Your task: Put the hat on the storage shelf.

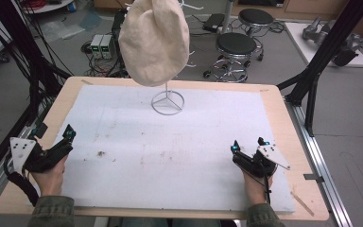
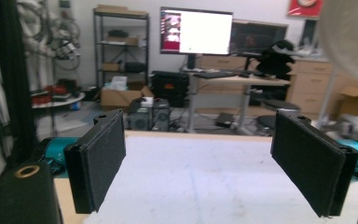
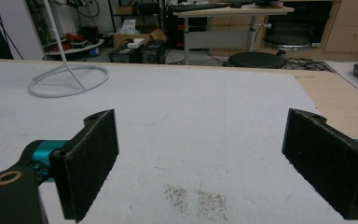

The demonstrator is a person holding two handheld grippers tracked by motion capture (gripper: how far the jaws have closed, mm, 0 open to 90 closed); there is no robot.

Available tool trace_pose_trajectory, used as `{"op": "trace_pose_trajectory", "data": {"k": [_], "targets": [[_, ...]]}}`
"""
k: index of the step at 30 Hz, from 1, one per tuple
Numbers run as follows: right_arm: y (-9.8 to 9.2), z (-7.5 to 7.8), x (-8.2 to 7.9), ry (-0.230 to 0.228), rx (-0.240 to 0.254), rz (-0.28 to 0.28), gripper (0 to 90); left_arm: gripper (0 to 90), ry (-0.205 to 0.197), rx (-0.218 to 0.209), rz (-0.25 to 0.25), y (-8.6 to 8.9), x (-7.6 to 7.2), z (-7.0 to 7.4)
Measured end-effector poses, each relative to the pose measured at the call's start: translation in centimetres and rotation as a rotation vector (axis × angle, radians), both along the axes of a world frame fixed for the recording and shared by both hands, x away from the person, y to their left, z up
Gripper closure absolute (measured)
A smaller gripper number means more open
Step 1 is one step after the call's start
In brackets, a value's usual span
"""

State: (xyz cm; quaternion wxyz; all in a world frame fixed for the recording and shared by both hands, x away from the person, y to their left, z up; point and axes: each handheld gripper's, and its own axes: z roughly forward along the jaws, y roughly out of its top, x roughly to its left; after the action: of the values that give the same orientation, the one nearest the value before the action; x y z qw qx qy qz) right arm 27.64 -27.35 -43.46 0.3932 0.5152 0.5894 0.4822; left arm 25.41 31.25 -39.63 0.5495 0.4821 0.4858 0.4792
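Forearms, high view: two sleeved arms enter from the bottom edge, one hand at lower left, one at lower right, each holding a tool.
Left tool (image 1: 68,135), high view: lower left of the frame, over the edge of the white mat (image 1: 179,151); jaws spread, nothing between them, pointing up-frame.
Right tool (image 1: 248,145), high view: lower right of the frame, over the mat; jaws spread, holding nothing, pointing up-frame.
Surface (image 1: 283,118), high view: pale wood, mostly covered by the mat, which carries small brown stains.
Hat (image 1: 153,40), high view: cream fabric, top centre of the frame, hanging on a thin white wire stand (image 1: 168,101); its long axis runs top to bottom of the frame.
Stand base, high view: a wire ring with three spokes resting on the mat, upper centre, well apart from both tools.
Left tool (image 2: 198,163), left gripper view: black padded jaws wide apart at lower left and lower right, bare mat between them; blurred cream hat (image 2: 349,37) at upper right; lit monitor (image 2: 196,30) at top centre, writing unreadable.
Right tool (image 3: 205,161), right gripper view: jaws wide apart, empty; stains on the mat (image 3: 191,112) at bottom centre; stand ring (image 3: 67,79) at upper left.
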Motion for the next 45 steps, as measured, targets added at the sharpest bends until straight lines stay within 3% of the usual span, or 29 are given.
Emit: {"op": "trace_pose_trajectory", "data": {"k": [2,8,15,19,26,34,45], "targets": [[0.0,0.0,-0.1,-0.003,0.003,-0.003,9.9,18.2,0.001,-0.014,0.02,0.2,-0.3,-0.5],[0.2,0.1,-0.4,-0.015,-0.001,-0.014,9.9,17.9,0.03,0.014,0.047,0.4,-0.7,-1.3],[0.6,0.2,-1.0,-0.044,-0.011,-0.027,9.9,17.9,0.062,0.023,0.043,0.4,-0.7,-2.2],[0.6,0.3,-1.1,-0.055,-0.016,-0.022,9.9,17.8,0.072,-0.004,0.025,0.4,-0.9,-2.5],[0.2,0.2,-1.3,-0.053,-0.002,-0.028,9.9,17.2,0.08,-0.003,0.002,0.1,-1.2,-2.7],[-0.1,0.0,-1.1,-0.025,0.022,-0.022,9.9,17.1,0.087,-0.002,0.012,0.4,-1.6,-2.8],[-0.1,-0.2,-0.8,-0.005,0.017,-0.005,10.0,17.1,0.101,-0.007,0.009,0.4,-1.4,-3.2]]}}
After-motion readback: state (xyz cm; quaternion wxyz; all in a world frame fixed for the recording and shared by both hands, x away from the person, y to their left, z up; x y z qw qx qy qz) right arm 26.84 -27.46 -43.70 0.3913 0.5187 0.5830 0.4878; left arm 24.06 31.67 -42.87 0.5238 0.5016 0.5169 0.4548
